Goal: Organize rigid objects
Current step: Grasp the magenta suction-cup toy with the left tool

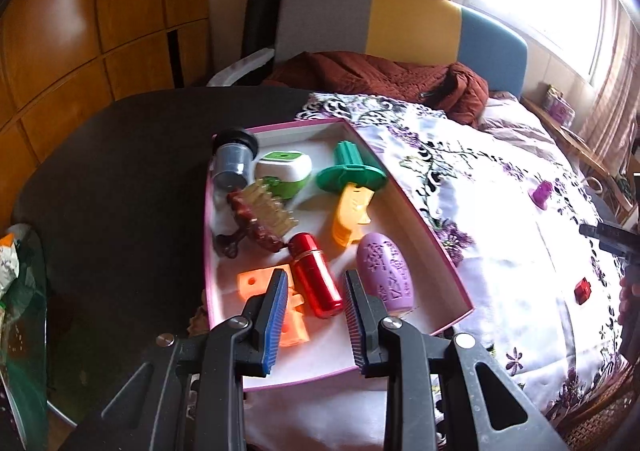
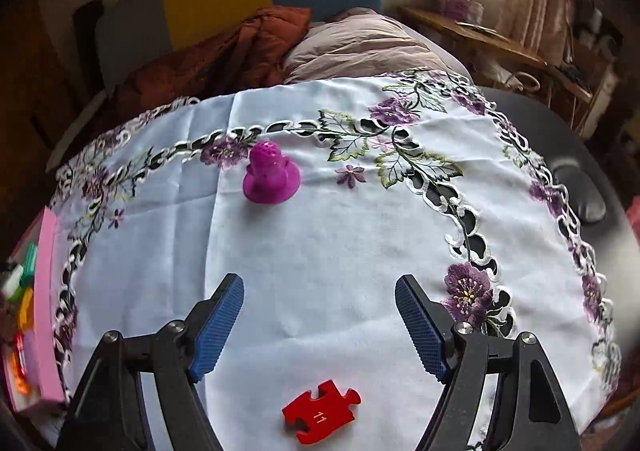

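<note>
A pink-rimmed white box (image 1: pixel 416 211) holds several objects: a red metal cylinder (image 1: pixel 316 277), a purple embossed oval (image 1: pixel 386 271), orange pieces (image 1: pixel 256 283), a yellow piece (image 1: pixel 352 215), a green flanged part (image 1: pixel 352 171), a green-white case (image 1: pixel 284 169). My left gripper (image 1: pixel 316 287) hovers open over the red cylinder, empty. My right gripper (image 2: pixel 319 295) is open and empty above the tablecloth. A red puzzle piece (image 2: pixel 320 415) lies just below it. A magenta figure (image 2: pixel 272 177) stands farther off. Both also show in the left view: the figure (image 1: pixel 542 193) and the puzzle piece (image 1: pixel 583 289).
The box's pink side (image 2: pixel 44 291) shows at the right view's left edge. An embroidered white cloth (image 2: pixel 340 235) covers the dark round table (image 1: pixel 120 171). A striped chair (image 1: pixel 400 19) with a rust blanket stands behind. A bag (image 1: pixel 16 271) sits at left.
</note>
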A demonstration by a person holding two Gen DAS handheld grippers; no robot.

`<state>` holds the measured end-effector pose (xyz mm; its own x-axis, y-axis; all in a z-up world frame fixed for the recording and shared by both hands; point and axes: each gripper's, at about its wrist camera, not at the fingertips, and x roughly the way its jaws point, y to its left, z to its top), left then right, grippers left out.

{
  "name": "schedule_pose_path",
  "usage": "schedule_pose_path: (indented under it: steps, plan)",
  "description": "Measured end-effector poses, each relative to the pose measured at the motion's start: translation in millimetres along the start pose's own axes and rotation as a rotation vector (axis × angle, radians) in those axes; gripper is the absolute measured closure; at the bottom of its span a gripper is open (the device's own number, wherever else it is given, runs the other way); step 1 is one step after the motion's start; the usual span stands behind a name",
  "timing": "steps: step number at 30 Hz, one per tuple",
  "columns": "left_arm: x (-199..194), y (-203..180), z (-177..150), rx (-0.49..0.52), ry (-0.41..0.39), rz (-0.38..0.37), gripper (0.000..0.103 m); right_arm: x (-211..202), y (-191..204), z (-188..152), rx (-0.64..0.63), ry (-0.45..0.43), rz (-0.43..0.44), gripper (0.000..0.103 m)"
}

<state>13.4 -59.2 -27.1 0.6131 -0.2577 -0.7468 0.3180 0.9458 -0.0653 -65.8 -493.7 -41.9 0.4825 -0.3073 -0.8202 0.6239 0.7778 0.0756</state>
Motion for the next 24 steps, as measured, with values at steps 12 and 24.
schedule_pose_path:
  steps: [12,24]
  plan:
    - [10.2,-72.3,26.8,0.140,-0.001,-0.123,0.071,-12.9,-31.8,5.9,0.188,-0.067,-0.019,0.024]
    - [54.1,-207.7,62.4,0.353,0.057,-0.316,0.065,-16.4,-70.0,6.6,0.397,-0.069,0.042,0.023]
